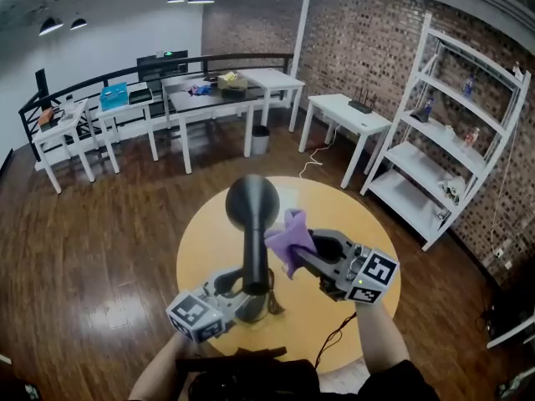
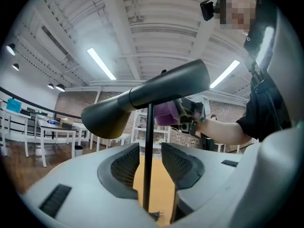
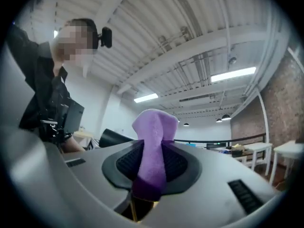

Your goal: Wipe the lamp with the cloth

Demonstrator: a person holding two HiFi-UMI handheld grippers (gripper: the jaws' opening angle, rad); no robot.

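On round yellow table (image 1: 368, 215), black lamp (image 1: 252, 203) upright, thin stem between parted jaws of left gripper (image 2: 150, 158), pads clear of it, right gripper (image 3: 151, 167) clamped on purple cloth (image 3: 154, 141), just beside lamp head, contact unclear

A round, yellow-topped counter (image 1: 334, 211) stands alone on the dark wooden plank floor (image 1: 100, 249). One thing stands upright on it, a black lamp (image 1: 254, 245), set toward the near-left edge, its round head over the counter's middle. A thin black cord (image 1: 338, 334) crosses the near edge. The rest of the top shows bare.
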